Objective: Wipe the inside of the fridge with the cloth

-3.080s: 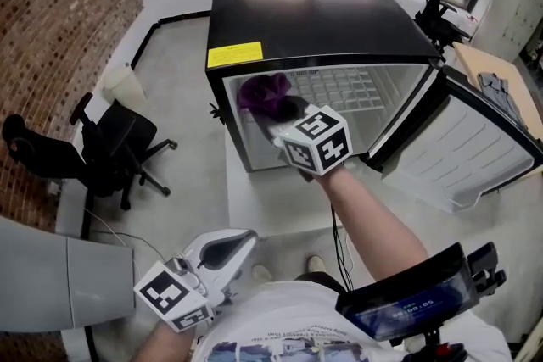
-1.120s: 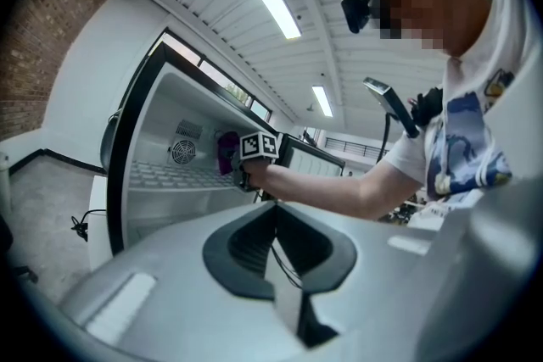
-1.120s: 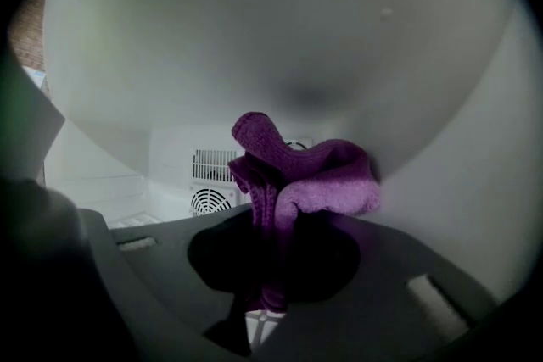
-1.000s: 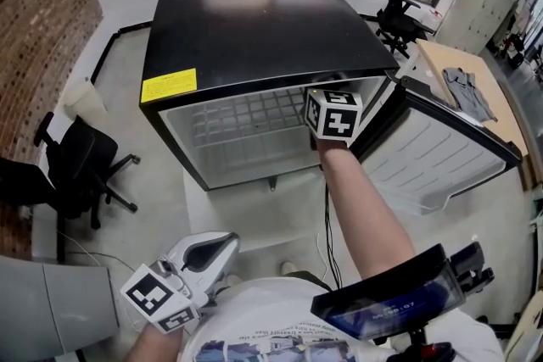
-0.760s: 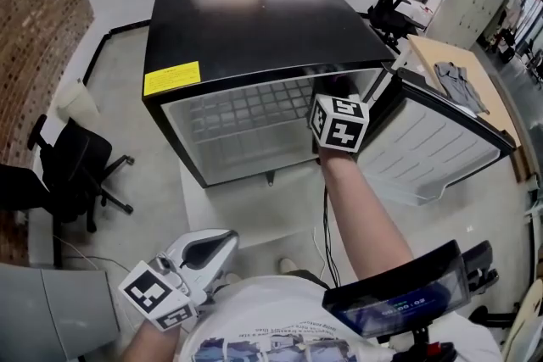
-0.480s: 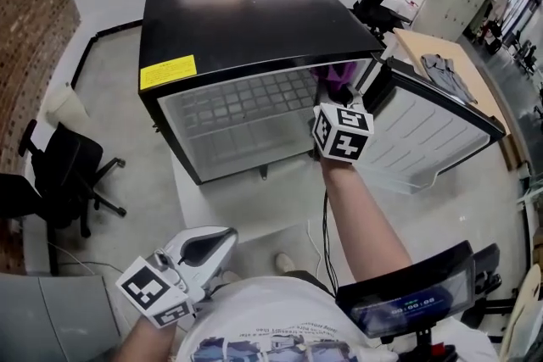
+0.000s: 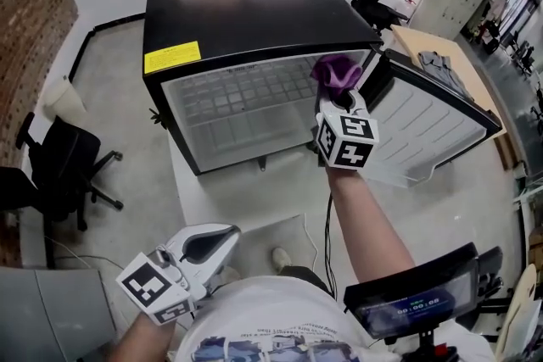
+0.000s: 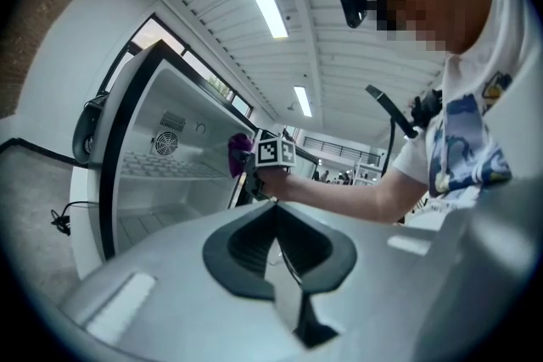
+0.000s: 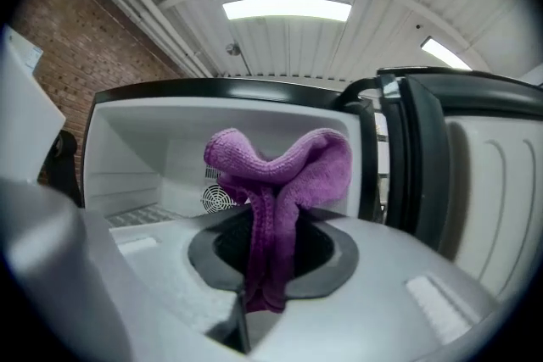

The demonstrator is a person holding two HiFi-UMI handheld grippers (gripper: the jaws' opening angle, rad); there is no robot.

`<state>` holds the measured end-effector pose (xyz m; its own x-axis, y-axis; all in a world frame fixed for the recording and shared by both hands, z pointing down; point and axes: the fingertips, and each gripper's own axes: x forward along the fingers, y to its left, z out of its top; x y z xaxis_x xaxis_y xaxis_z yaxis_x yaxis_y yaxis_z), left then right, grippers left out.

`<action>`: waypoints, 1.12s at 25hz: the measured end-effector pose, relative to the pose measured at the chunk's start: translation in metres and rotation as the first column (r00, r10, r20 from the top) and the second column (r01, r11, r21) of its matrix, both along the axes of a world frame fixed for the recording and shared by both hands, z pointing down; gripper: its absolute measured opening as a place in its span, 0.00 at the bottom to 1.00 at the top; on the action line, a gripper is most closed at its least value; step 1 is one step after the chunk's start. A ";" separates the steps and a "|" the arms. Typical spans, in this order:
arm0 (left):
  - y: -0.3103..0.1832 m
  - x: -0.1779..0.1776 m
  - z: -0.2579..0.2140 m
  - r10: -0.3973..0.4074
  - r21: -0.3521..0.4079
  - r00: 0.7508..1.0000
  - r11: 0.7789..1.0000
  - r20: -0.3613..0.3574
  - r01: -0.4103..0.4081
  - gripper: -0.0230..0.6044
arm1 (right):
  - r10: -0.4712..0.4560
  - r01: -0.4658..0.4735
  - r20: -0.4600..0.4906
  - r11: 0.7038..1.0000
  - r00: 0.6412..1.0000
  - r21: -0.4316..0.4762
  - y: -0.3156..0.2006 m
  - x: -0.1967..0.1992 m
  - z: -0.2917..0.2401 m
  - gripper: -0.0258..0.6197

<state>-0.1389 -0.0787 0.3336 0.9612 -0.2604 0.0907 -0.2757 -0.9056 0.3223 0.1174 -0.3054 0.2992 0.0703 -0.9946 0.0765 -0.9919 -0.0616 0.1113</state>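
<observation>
Right gripper (image 7: pixel 341 100) pinches the one purple cloth (image 7: pixel 337 70), bunched and fuzzy, upper centre; left gripper (image 7: pixel 217 238), jaws pressed together, lower left; one open fridge (image 7: pixel 246 13)

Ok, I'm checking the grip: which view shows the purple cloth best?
The right gripper view: the cloth fills its centre, pinched between the right tool's jaws. The head view shows it small at the fridge's open front; the left gripper view, a distant purple speck.
</observation>
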 end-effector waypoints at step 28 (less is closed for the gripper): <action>-0.010 0.004 0.000 -0.328 -0.023 0.945 0.944 0.014 0.328 0.04 | -0.440 0.416 -0.018 0.861 0.898 -0.293 -0.132 -0.118 0.051 0.13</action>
<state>-0.1354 -0.0892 0.3338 0.8221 -0.5587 0.1097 -0.5593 -0.7565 0.3389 -0.0003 -0.4379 0.3506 -0.3396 -0.8678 0.3628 -0.9000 0.4119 0.1427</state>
